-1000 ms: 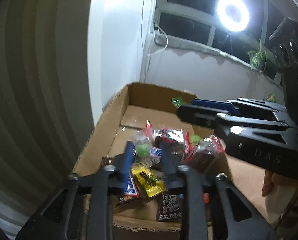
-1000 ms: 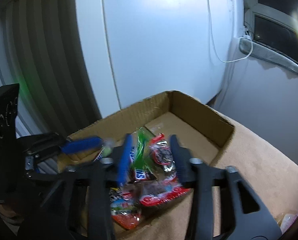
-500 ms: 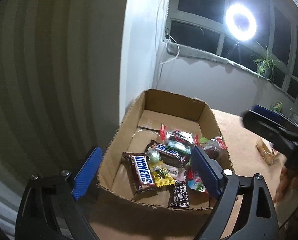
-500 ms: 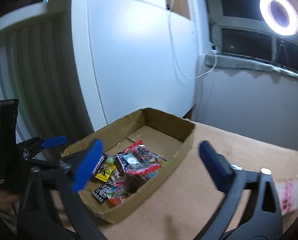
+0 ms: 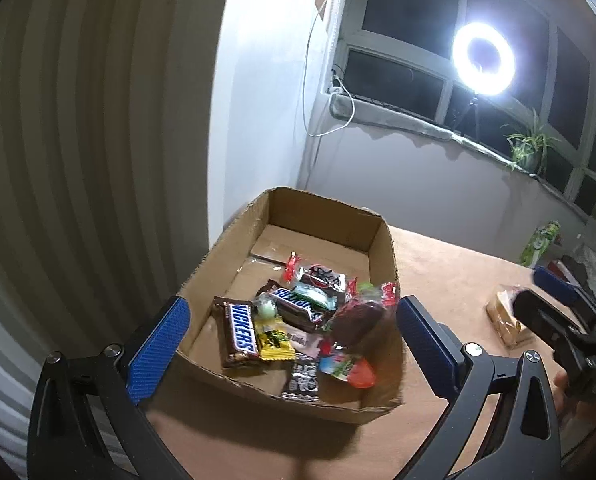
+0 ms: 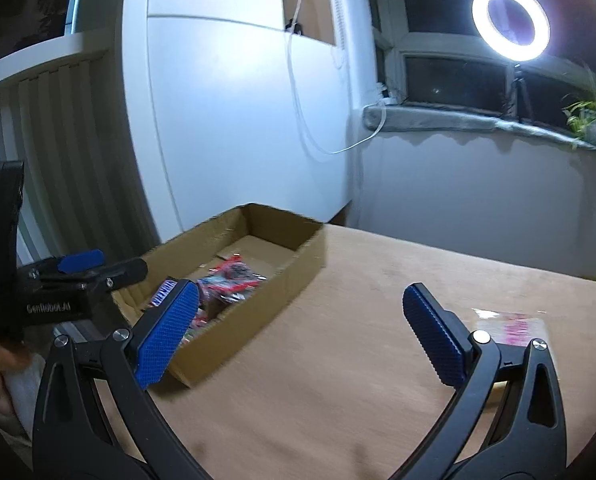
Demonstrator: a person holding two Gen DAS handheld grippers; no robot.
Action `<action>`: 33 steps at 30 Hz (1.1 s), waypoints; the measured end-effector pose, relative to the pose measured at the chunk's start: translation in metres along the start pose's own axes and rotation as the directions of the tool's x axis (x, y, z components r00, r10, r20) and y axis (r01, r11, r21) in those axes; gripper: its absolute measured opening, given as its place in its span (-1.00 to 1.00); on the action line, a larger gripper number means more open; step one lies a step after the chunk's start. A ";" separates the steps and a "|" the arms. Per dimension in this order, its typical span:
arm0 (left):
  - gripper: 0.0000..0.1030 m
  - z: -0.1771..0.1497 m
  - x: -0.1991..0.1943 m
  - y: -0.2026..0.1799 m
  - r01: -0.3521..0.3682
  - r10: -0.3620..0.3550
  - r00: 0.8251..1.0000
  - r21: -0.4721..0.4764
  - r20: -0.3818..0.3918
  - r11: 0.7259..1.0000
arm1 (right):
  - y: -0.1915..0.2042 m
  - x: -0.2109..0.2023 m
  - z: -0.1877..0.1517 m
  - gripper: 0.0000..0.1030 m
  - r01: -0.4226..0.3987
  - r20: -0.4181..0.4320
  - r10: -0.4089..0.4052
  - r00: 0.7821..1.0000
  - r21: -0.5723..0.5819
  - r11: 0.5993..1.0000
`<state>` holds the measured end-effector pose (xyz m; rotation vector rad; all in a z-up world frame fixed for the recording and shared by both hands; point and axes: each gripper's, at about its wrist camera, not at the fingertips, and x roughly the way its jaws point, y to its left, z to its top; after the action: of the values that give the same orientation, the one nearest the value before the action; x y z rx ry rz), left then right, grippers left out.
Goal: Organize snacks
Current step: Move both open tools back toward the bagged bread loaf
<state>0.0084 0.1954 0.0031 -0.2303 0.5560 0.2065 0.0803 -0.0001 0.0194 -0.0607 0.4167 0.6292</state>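
Observation:
An open cardboard box point(image 5: 225, 248) stands on the tan table and holds several wrapped snacks, among them a Snickers bar point(image 5: 239, 330) and a yellow packet point(image 5: 273, 340). My left gripper point(image 5: 293, 344) is open and empty above the box's near side. My right gripper point(image 6: 302, 336) is open and empty over the bare table, right of the box point(image 6: 298, 248). It also shows at the right of the left wrist view point(image 5: 554, 300). A pale snack packet point(image 6: 510, 324) lies on the table just beyond its right finger, and shows as a tan packet point(image 5: 506, 320) in the left wrist view.
A white wall and a ribbed panel rise behind and left of the box. A ring light point(image 5: 482, 58) shines at the window. A green can point(image 5: 542, 240) stands at the table's far right. The left gripper shows at the left of the right wrist view point(image 6: 77, 276).
Both grippers have opened, let their snacks fall into the box and pulled back from it. The right gripper has swung right, over the table toward the loose packet.

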 end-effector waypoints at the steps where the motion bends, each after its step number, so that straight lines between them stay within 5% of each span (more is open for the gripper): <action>1: 0.99 0.000 -0.001 -0.006 -0.009 0.009 1.000 0.004 0.002 1.000 | -0.005 -0.002 -0.002 1.00 0.008 0.001 -0.008 1.000 0.004 1.000; 9: 0.99 -0.005 -0.003 -0.043 0.102 -0.101 0.995 -0.009 0.021 0.995 | -0.059 -0.027 -0.012 1.00 0.173 -0.051 -0.172 0.984 0.022 0.985; 20: 0.99 -0.006 0.036 -0.115 0.314 -0.306 0.949 0.131 -0.078 0.940 | -0.102 -0.046 0.000 1.00 0.392 -0.103 -0.384 0.917 0.062 0.918; 27: 0.99 -0.016 0.050 -0.138 0.328 -0.297 0.941 0.219 -0.165 0.919 | -0.102 -0.046 0.000 1.00 0.427 -0.130 -0.414 0.901 0.092 0.900; 33: 0.99 -0.012 0.062 -0.139 0.344 -0.302 0.929 0.199 -0.213 0.917 | -0.115 -0.055 -0.006 1.00 0.444 -0.127 -0.429 0.895 0.140 0.885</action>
<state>0.0893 0.0678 -0.0181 -0.1089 0.7047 -0.2060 0.1051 -0.1255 0.0281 -0.0239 0.5245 0.1431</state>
